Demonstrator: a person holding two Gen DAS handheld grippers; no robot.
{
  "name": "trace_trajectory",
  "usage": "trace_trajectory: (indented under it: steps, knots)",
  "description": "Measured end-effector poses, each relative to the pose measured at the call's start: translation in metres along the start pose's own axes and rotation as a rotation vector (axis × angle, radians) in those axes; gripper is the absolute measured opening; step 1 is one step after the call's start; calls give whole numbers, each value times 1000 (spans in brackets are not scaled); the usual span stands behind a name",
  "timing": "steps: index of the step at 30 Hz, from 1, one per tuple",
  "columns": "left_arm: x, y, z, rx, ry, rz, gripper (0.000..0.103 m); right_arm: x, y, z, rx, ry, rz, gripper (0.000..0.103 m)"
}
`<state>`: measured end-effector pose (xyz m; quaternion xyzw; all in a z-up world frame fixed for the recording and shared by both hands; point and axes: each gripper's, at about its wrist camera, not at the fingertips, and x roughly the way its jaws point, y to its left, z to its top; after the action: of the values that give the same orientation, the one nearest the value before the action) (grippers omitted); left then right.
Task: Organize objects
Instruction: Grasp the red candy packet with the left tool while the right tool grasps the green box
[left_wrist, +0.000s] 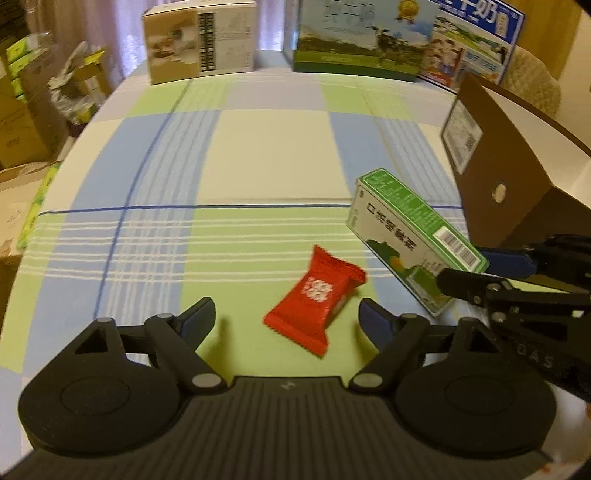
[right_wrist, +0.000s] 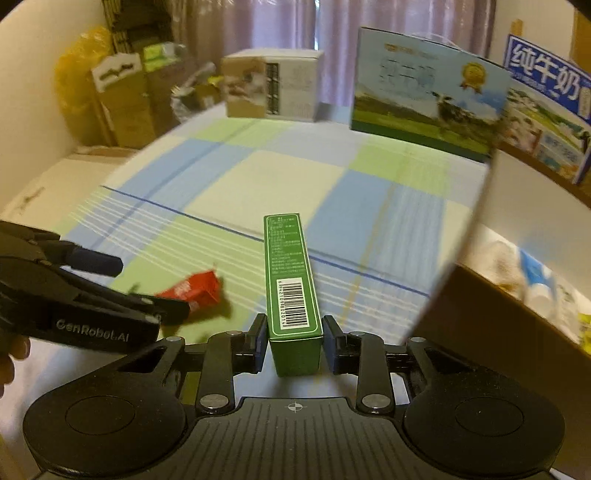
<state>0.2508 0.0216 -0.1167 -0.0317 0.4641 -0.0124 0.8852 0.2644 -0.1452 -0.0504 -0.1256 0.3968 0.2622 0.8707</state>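
- The right claw holds a long green box. Its two fingers press on the near end of the box, one on each side.
- In the left wrist view, the green box is tilted. Its far end seems to be up off the surface. I cannot tell if the near end touches the cloth.
- The left claw is wide and holds nothing. A red candy packet lies flat on the surface between its two fingers, but the fingers do not touch it.
- The red packet is just to the left of the green box.
- A brown storage box stands to the right, close to the green box. In the right wrist view, some small things lie inside it already, but they are too blurry to name.
- Big milk cartons and a tan carton stand at the far edge of the surface.
- I think the job is partly done. Some things seem put away, the green box is picked up but not put away yet, and the red packet is left to grab.
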Motion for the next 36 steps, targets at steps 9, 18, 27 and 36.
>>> trace_trajectory:
  steps: [9, 18, 27, 36]
  knots:
    - [15, -11, 3, 43, -18, -28, 72, -8, -4, -7, 15, 50, -20, 27]
    - [30, -18, 8, 66, -19, -71, 49, -6, -7, -7, 29, 62, -16, 27]
    - [27, -21, 7, 47, 57, 13, 24, -7, -9, -8, 33, 47, -2, 28]
    - [19, -9, 1, -30, 89, 14, 28, 9, -5, -2, 5, 2, -18, 37]
